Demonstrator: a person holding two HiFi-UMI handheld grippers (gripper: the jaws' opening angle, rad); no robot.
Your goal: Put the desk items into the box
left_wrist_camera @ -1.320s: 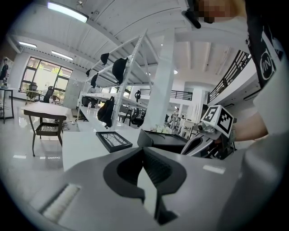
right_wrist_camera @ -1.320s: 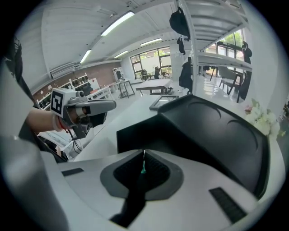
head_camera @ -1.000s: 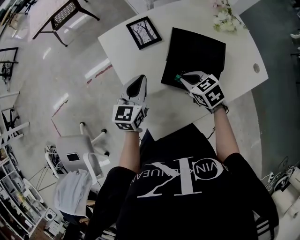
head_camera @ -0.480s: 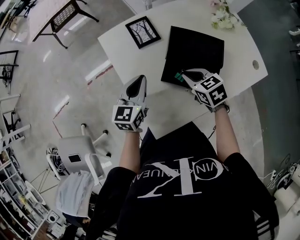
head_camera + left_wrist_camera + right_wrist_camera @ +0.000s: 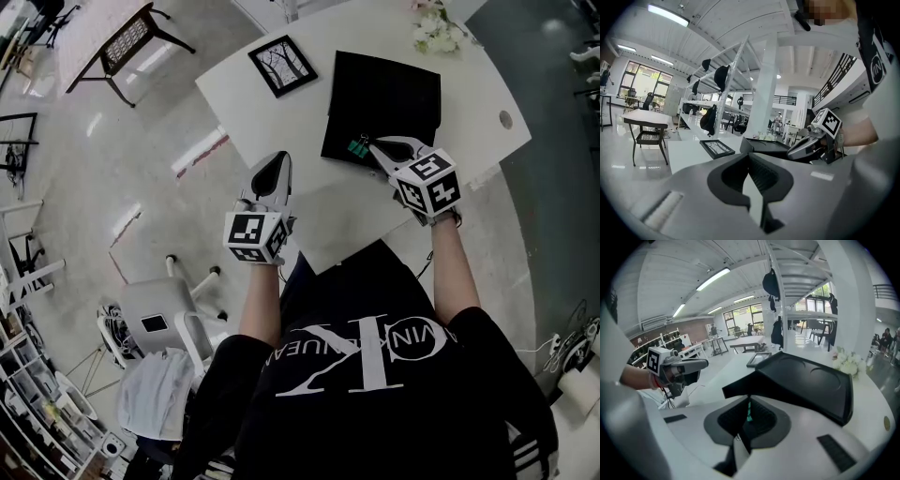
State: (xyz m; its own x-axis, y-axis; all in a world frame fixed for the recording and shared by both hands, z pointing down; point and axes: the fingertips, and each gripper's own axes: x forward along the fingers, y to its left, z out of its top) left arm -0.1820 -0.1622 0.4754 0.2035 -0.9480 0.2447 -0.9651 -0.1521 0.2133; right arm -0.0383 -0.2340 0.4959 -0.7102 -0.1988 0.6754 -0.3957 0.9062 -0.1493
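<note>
A flat black box (image 5: 384, 98) lies open on the white desk (image 5: 246, 98). My right gripper (image 5: 372, 147) is at the box's near left corner, shut on a small green binder clip (image 5: 357, 147). In the right gripper view the green clip (image 5: 748, 412) shows between the closed jaws, with the box (image 5: 806, 378) just ahead. My left gripper (image 5: 275, 161) hovers at the desk's near left edge, shut and holding nothing. In the left gripper view its jaws (image 5: 753, 176) meet with nothing between them.
A black picture frame (image 5: 282, 65) lies on the desk left of the box. White flowers (image 5: 433, 28) sit at the far edge. The desk has a cable hole (image 5: 506, 119) at right. An office chair (image 5: 159, 314) stands on the floor at left.
My right gripper has edged slightly forward with the green clip at the box's near corner. The left gripper has stayed where it was.
</note>
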